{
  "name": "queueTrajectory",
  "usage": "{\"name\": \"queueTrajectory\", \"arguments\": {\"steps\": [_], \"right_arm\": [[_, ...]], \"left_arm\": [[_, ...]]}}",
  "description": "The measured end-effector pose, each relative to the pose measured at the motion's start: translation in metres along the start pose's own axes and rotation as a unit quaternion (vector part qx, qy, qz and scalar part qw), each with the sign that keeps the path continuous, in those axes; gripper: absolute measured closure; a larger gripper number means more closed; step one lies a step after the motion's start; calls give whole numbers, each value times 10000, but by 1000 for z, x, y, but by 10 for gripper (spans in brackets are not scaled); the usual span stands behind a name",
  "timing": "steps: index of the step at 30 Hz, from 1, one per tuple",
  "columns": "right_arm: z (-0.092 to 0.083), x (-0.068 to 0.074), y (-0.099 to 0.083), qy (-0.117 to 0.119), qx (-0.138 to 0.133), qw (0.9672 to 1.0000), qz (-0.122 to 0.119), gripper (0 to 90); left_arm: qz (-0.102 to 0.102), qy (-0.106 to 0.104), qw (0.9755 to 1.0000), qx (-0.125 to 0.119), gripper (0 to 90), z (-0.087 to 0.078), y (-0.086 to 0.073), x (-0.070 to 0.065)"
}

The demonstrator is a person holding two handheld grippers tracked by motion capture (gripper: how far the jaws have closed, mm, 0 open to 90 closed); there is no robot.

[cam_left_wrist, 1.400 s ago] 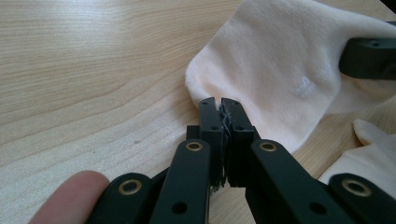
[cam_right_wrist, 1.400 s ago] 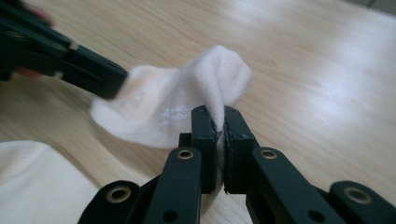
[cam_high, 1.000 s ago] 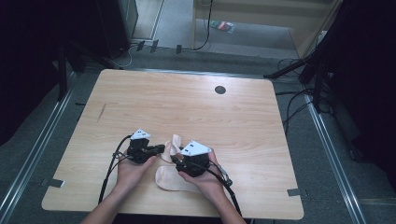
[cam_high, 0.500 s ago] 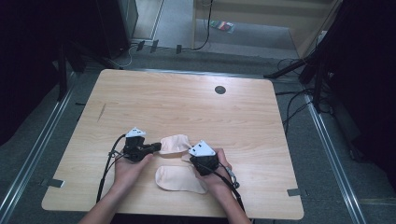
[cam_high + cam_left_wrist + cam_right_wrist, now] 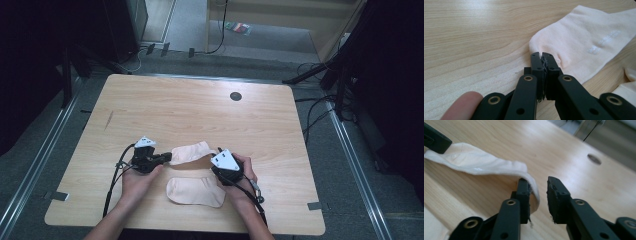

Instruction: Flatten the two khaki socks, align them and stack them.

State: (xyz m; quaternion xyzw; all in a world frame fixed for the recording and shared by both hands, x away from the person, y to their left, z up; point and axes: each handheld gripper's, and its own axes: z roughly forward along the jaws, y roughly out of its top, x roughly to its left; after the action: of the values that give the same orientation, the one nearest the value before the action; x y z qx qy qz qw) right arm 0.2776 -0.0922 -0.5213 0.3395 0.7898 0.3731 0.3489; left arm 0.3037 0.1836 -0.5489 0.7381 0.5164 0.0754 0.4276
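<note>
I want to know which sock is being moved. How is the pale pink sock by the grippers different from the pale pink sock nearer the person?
The far pale pink sock is pinched at one end by the shut left gripper, while the near pale pink sock is touched by neither gripper. The far sock's other end curls up between the right gripper's parted jaws; the near sock lies flat. Both rest on the wooden table and share the same colour.

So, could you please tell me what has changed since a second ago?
The upper sock, bunched over the lower sock before, is now stretched out flat beside it. The right gripper moved rightward; its jaws have just been opening, the sock's edge draped between them. The left gripper stays shut on the other end.
</note>
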Motion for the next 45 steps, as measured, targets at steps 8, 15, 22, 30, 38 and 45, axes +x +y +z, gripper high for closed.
{"name": "queueTrajectory", "arguments": {"steps": [8, 15, 22, 30, 38, 45], "right_arm": [[1, -36, -21, -14, 716, 9948, 720, 640], [6, -48, -14, 362, 406, 9873, 1491, 621], [37, -30, -6, 843, 701, 9830, 1471, 599], [47, -26, -11, 988, 871, 9798, 1506, 628], [44, -23, -16, 809, 801, 9852, 1282, 770], [43, -29, -18, 788, 817, 9837, 1395, 898]], "left_arm": [[-83, 150, 9999, -9, 894, -3, 0, 6], [-38, 128, 9999, -14, 893, -3, 0, 5], [-9, 105, 9999, 3, 893, -3, 0, 4], [32, 112, 9999, 9, 893, -2, -1, 4], [43, 114, 9999, 18, 893, -2, -1, 4], [59, 115, 9999, 31, 894, -2, -1, 4]]}}
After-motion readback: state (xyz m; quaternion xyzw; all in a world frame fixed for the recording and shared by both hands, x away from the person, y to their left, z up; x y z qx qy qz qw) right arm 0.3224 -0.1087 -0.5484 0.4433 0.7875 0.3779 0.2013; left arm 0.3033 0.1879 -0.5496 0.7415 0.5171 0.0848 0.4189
